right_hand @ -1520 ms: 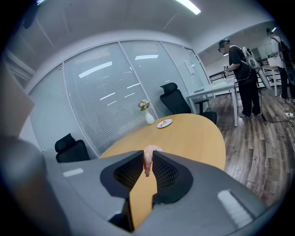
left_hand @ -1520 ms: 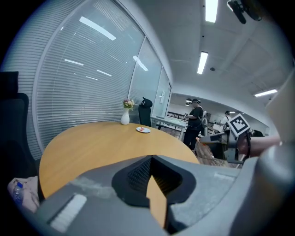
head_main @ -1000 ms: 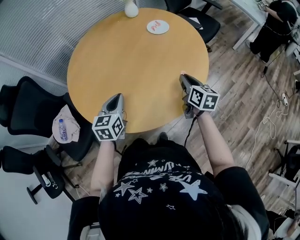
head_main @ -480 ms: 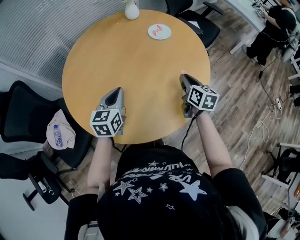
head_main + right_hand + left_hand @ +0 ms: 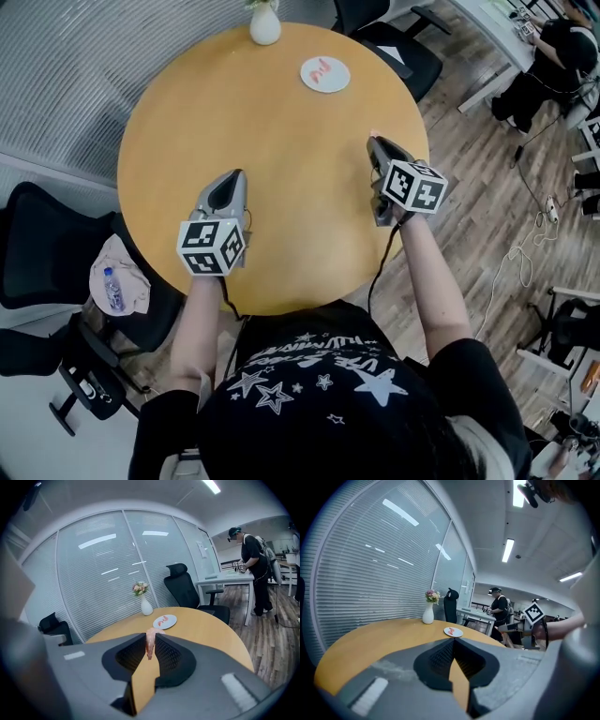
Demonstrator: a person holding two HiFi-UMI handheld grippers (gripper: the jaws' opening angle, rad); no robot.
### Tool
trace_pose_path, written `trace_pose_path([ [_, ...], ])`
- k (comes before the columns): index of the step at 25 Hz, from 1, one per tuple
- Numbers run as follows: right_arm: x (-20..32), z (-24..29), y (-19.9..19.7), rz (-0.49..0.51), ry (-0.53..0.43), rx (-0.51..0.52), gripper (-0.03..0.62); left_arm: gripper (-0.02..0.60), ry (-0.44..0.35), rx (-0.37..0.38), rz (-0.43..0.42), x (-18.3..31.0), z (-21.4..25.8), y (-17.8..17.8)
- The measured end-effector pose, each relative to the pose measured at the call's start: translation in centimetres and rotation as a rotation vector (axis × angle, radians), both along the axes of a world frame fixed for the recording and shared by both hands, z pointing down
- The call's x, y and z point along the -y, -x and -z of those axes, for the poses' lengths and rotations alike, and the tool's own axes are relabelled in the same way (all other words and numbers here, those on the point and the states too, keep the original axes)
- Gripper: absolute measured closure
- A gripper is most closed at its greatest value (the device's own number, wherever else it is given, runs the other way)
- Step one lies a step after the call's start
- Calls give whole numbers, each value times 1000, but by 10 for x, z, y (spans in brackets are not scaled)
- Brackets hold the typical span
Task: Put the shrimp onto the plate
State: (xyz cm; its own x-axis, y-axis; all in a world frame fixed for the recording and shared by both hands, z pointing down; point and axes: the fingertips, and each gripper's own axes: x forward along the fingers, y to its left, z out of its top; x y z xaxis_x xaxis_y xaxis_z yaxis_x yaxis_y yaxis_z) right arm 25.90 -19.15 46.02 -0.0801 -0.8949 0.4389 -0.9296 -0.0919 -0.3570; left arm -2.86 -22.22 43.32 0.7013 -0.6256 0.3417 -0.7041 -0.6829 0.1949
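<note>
At the lower left of the head view, the left gripper (image 5: 228, 180) is hanging over the table (image 5: 281, 141). Its jaws are pressed together with nothing between them. It is sitting a little further in from the near edge than a second ago, but it is taking no part in the work.

In the upper middle of the frame, the vase (image 5: 265, 26) is standing at the far edge of the table. The plate (image 5: 339, 77) is lying just to its right and is already carrying a bit of pink food (image 5: 322, 69), which looks like more shrimp.

Right of centre, the right gripper (image 5: 375, 142) is pointing up the frame toward that plate. Its jaws are clamped on the shrimp (image 5: 149, 645), which is pinched between the jaw tips and riding clear of the tabletop.

Over the last second this gripper has been travelling up the frame, so the gap to the plate is shrinking, though the two are still well apart.

By my reading, the pickup is done and the carry is partway through, with the release still to come. The next move is probably calling for more reach forward and slightly leftward until the shrimp is hanging over the plate, then lowering and opening the jaws. A soft piece held at the tips may be slipping if the gripper swings fast.
</note>
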Motion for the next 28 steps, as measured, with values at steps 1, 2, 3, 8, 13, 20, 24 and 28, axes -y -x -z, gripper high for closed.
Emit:
trace_pose_path([
  [1,7,-1,-1,2,5,-9,530,580,0,-1,-1,7,-1,0],
  [2,14,-3,-2,4,10,-15,530,580,0,1,-4,13,-3,-1],
  [3,22,-5,-2,5,15,-19,530,580,0,1,-10,20,-4,-2],
  [8,54,-12,-6,0,35,-47,530,580,33,-25,-26,50,-7,-3],
  [13,85,-14,-12,3,31,-54,530,580,43,-4,-36,76,-8,-8],
  [20,125,-25,-22,57,41,-54,530,580,60,12,-23,105,-5,-31],
  [24,147,-38,-29,78,54,-50,530,580,57,32,-26,122,-9,-46],
  [28,168,-55,-39,96,78,-50,530,580,64,44,-28,135,-18,-63],
])
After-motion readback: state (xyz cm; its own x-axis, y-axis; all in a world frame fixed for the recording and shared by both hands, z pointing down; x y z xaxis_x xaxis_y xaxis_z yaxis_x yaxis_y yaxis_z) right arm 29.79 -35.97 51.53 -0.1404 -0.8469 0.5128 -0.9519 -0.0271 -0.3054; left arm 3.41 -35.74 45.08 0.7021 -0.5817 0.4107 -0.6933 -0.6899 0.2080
